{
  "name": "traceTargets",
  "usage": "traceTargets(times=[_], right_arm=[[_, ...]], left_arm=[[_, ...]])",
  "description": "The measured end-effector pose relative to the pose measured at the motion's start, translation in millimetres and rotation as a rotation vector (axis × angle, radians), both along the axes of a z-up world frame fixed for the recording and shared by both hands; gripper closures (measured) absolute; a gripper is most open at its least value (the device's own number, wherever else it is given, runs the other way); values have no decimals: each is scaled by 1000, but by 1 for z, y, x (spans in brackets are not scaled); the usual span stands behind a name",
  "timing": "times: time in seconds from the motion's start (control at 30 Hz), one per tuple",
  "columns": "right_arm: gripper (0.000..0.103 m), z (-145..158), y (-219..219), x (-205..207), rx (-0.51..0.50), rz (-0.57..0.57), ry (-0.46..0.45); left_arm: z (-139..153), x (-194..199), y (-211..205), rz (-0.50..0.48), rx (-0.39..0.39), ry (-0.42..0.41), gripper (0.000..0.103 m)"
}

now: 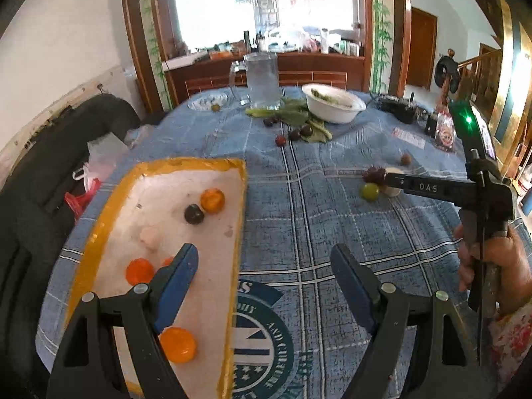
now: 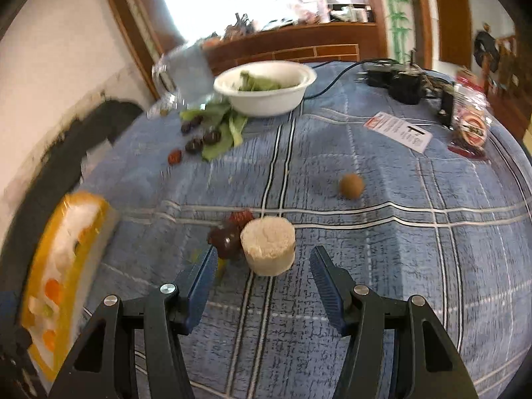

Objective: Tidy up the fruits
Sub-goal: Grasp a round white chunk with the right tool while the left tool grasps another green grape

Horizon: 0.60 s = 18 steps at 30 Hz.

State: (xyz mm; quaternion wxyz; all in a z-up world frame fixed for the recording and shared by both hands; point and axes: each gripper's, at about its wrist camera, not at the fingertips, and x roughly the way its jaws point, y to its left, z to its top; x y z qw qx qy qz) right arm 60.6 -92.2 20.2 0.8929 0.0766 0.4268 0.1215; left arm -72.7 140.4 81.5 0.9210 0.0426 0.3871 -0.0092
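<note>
Blue-padded left gripper [image 1: 264, 262] and right gripper [image 2: 262, 267] jaws apart, both empty.

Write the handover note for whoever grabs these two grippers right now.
Left gripper: open, empty, hovering over the near right edge of the yellow-rimmed tray.
Right gripper: open, empty, lined up on the pale round piece, with dark red fruit just left of it.
Done: tray already holds orange fruits, a dark one and a pale piece.
Left: a green fruit by the right gripper, a brown round fruit farther out, and dark fruits among the leaves by the white bowl.
</note>
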Motion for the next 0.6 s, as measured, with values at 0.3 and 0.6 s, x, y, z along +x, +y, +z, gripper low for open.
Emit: traceTargets(times=[0.3,0.6], right_arm=[[56,-15,11,13,-16,53,-26],[64,0,-16,0,35,-9,-29]], left_arm=[[-26,27,-18,-37,-99,110,22],[-16,47,-57,-104,-60,71,22]])
